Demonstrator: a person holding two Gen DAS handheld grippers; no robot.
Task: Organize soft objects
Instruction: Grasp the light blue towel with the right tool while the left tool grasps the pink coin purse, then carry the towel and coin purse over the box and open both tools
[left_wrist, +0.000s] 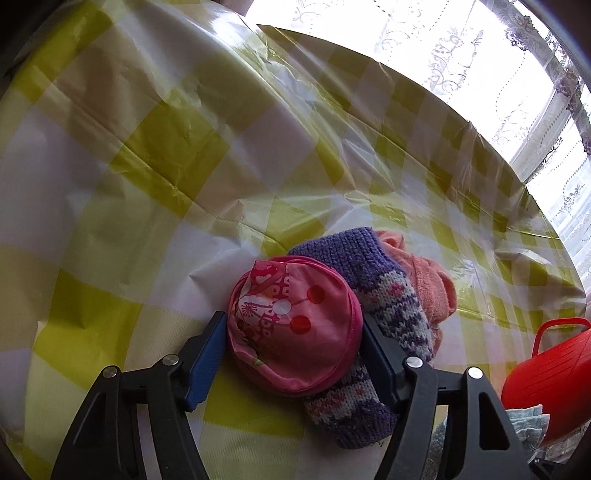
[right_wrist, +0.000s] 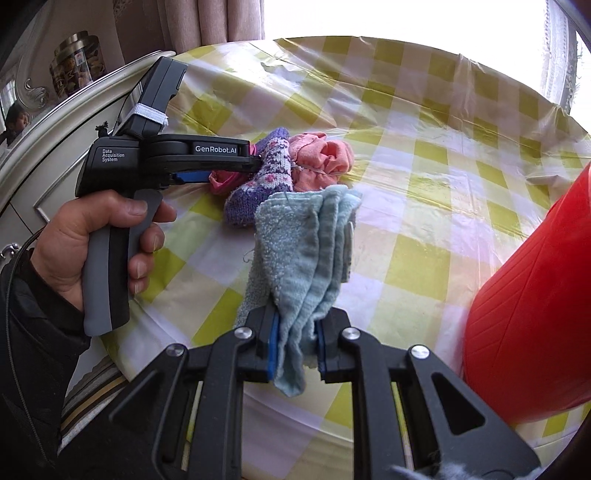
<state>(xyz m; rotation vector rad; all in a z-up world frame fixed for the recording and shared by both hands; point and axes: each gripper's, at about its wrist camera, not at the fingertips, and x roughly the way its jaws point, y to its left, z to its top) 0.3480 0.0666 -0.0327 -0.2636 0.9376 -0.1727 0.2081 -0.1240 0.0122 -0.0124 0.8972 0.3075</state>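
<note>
While the right gripper (right_wrist: 295, 350) hangs above the checked tablecloth (right_wrist: 424, 155) clenched on a light blue towel (right_wrist: 306, 251), the left gripper (left_wrist: 293, 343) straddles a pink fabric pouch (left_wrist: 295, 325), pads seemingly touching its sides, beside a purple knitted sock (left_wrist: 384, 295) and crumpled pink cloth (left_wrist: 432, 284); a red basket (right_wrist: 532, 332) stands right

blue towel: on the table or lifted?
Lifted. The right gripper is shut on the blue towel; its bunched folds hang from the jaws, over the checked tablecloth.
</note>
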